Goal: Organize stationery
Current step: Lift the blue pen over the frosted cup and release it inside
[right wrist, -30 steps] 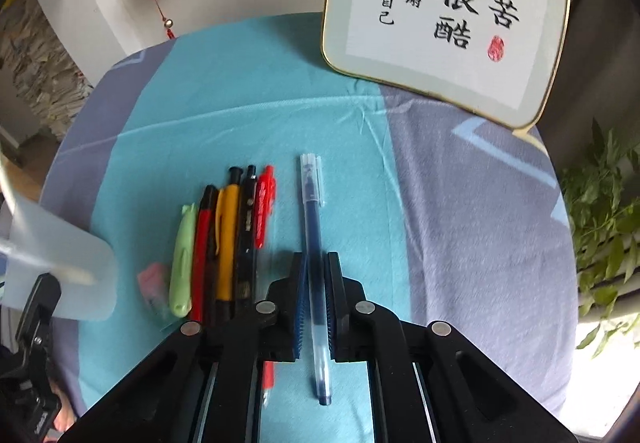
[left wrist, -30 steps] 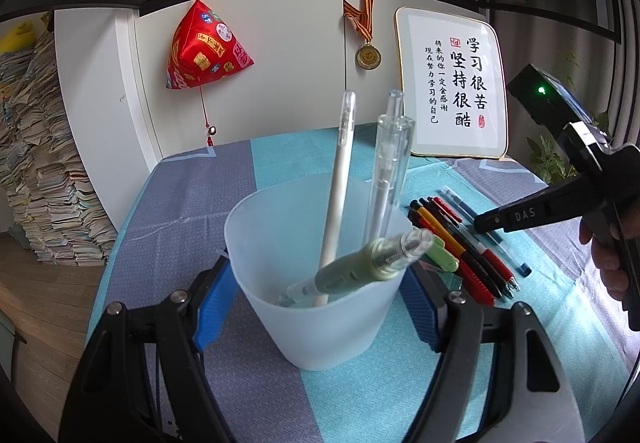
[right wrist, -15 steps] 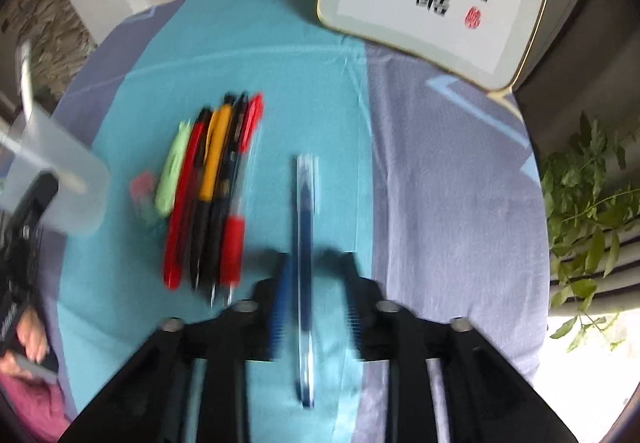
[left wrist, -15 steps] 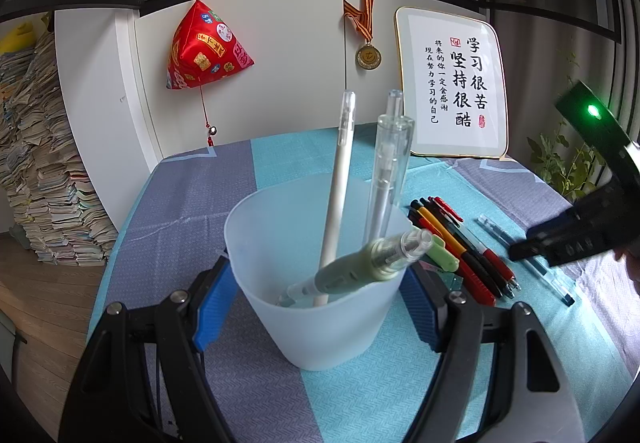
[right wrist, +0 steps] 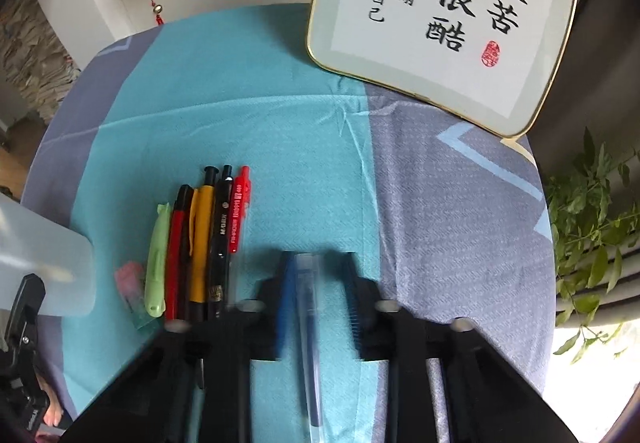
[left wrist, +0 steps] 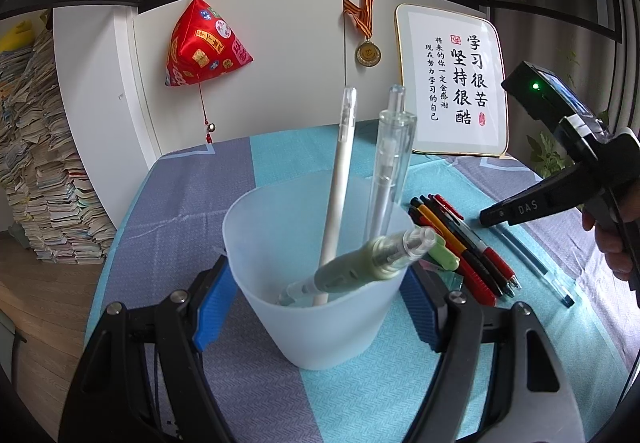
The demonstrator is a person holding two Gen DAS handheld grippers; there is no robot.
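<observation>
Translucent plastic cup [left wrist: 320, 307], holding three pens, sits clamped between the left gripper [left wrist: 316, 311] pads; only the right wrist view shows the right gripper [right wrist: 318, 297] spread wide, straddling without touching the clear blue pen [right wrist: 308, 327] lying beside the row of coloured pens [right wrist: 208, 243]. Everything rests on a teal-and-grey tablecloth [right wrist: 280, 103], with a framed calligraphy board [left wrist: 452, 83] against white cabinets behind.

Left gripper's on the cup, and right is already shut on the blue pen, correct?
Not quite. The left gripper does hold the cup, but the right wrist view shows the right gripper open, its fingers apart on either side of the blue pen.
</observation>
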